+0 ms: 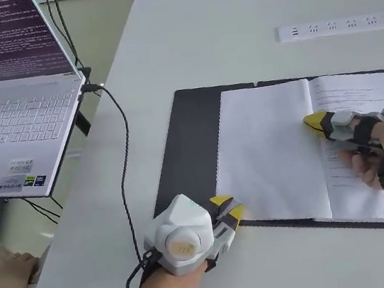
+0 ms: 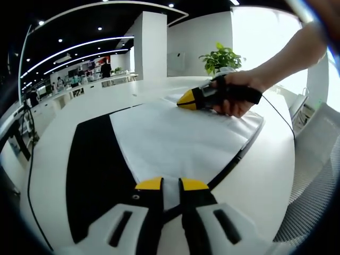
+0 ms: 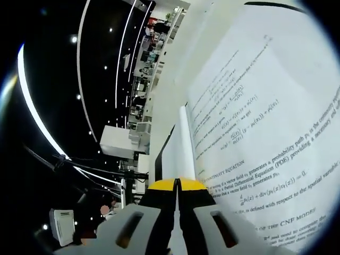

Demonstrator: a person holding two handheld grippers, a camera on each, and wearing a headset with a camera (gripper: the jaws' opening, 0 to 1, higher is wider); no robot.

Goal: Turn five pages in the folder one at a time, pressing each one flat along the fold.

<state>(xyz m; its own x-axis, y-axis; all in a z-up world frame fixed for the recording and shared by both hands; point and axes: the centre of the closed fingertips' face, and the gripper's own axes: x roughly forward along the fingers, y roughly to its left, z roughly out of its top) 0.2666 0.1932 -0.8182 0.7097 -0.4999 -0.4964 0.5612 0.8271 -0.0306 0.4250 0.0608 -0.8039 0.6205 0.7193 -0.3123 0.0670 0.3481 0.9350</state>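
Folder (image 1: 192, 144) lay on table (image 1: 230, 9) | laptop (image 1: 10, 119) stood at its 10 o'clock | power strip (image 1: 340, 25) at 1 | left gripper (image 1: 228, 210) at 8 | right gripper (image 1: 314, 123) on fold

Left hand-held gripper (image 1: 228, 209): white rounded body, yellow-tipped jaws, black cable.

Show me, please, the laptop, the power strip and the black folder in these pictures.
laptop (image 1: 13, 119): head view, on its keyboard.
power strip (image 1: 340, 26): head view, on the middle of its top face.
black folder (image 1: 191, 140): head view, on the bare left cover.
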